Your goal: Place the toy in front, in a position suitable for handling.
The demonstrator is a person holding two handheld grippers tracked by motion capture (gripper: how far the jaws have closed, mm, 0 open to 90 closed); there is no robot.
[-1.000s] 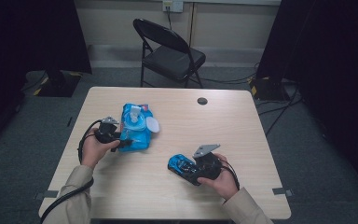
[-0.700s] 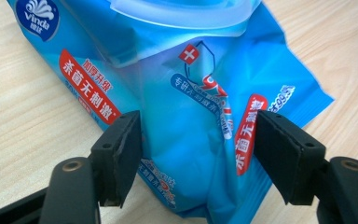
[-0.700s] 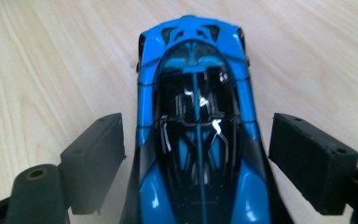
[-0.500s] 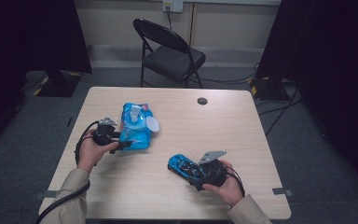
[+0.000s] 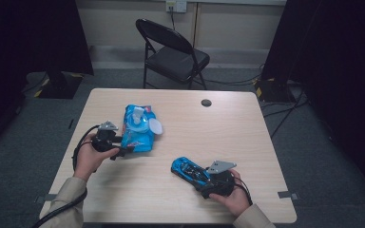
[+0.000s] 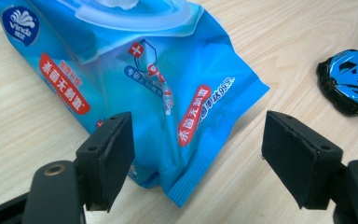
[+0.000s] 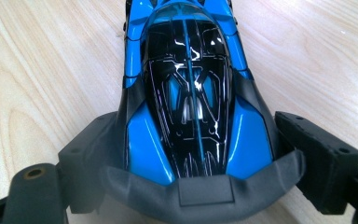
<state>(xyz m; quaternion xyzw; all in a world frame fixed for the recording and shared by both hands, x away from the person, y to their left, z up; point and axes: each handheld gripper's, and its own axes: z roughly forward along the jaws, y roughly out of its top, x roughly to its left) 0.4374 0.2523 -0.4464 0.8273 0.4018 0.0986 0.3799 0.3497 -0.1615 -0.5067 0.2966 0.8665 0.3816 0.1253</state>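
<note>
Table (image 5: 180, 190), light wood, taken as landmark throughout. Folding chair (image 5: 171, 52) beyond far edge, well apart from the work; no obstacle. Dark curtains and floor cables on either side, off the table.

Wipes pack (image 5: 138, 128), blue, lying flat at left-centre of table, flip lid up with a white wipe showing at the opening. Crimped near end pointing toward the left gripper (image 5: 116, 148), probably because that end gives a flat seam to pinch.

Left gripper: jaws have just been opening, now standing wide. In the left gripper view, crimped corner of pack (image 6: 168, 116) lying between the pads but no pad pressing on it; gap visible at the right-hand jaw. Judged a release or a re-grip, not a hold.

Toy car (image 5: 190, 171), blue and black, at right-front of table, wheels down. Right gripper (image 5: 204, 183) at its tail end. In the right gripper view, jaws flanking the rear of the car body (image 7: 191, 93), left one against its flank, right one close beside; grip looks closed on the car, likely taken across the width as the narrowest span.

Small dark round disc (image 5: 206, 102) near far edge of table, apart from both things. Table between pack and car bare; nothing blocking either gripper.
</note>
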